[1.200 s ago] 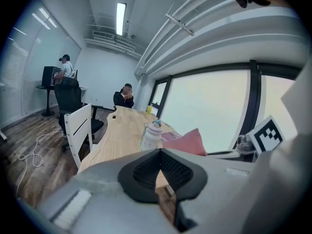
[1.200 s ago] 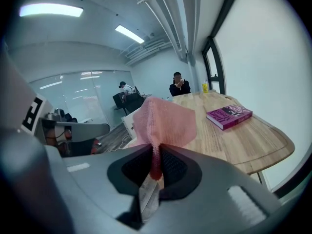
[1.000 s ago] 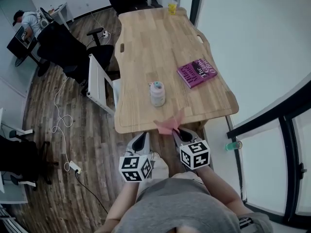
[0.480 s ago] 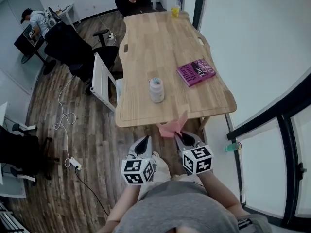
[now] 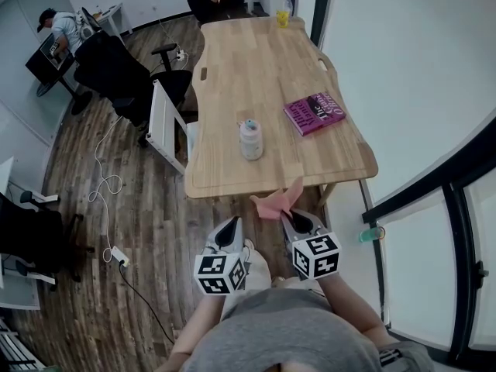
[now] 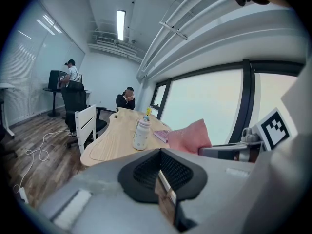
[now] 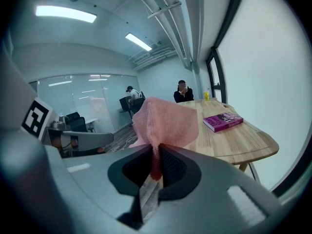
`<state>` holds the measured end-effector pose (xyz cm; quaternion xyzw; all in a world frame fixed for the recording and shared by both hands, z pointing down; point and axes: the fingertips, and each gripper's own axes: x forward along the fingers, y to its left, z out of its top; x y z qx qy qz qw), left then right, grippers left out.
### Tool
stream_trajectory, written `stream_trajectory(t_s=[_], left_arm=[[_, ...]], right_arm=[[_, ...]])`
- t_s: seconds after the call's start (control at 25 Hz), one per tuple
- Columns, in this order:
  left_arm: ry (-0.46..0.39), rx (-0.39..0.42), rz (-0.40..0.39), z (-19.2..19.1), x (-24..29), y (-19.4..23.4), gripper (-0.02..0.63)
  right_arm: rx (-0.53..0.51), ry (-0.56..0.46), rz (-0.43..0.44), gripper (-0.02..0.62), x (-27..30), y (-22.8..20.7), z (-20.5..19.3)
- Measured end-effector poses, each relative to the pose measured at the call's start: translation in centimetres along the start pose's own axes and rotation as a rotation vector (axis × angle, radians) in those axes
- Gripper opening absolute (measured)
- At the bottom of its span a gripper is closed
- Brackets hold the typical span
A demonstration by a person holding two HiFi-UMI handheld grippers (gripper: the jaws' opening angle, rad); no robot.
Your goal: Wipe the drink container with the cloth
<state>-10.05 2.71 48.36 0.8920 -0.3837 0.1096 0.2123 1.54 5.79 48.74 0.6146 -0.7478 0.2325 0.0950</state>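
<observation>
The right hand-held gripper [image 5: 294, 220] pinches the pink cloth [image 5: 277, 201], the left hand-held gripper [image 5: 228, 228] is pressed together empty, and the drink container [image 5: 250, 139] stands on the worktop [image 5: 256, 60].

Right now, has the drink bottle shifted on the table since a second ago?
No. The drink bottle sits at the same spot on the table, left of the purple book, as before.

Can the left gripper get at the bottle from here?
Probably not yet: the left gripper hangs shut, short of the table, and the bottle stands well in from the edge. Nothing lies between them; stepping closer should do.
</observation>
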Motion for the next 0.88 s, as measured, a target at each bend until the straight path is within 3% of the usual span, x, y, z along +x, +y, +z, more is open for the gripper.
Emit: stream_trajectory(t_s=[0.88], left_arm=[[-0.001, 0.000, 0.013, 0.22, 0.42, 0.63, 0.000]], right_arm=[[-0.009, -0.002, 0.024, 0.029, 0.84, 0.08, 0.18]])
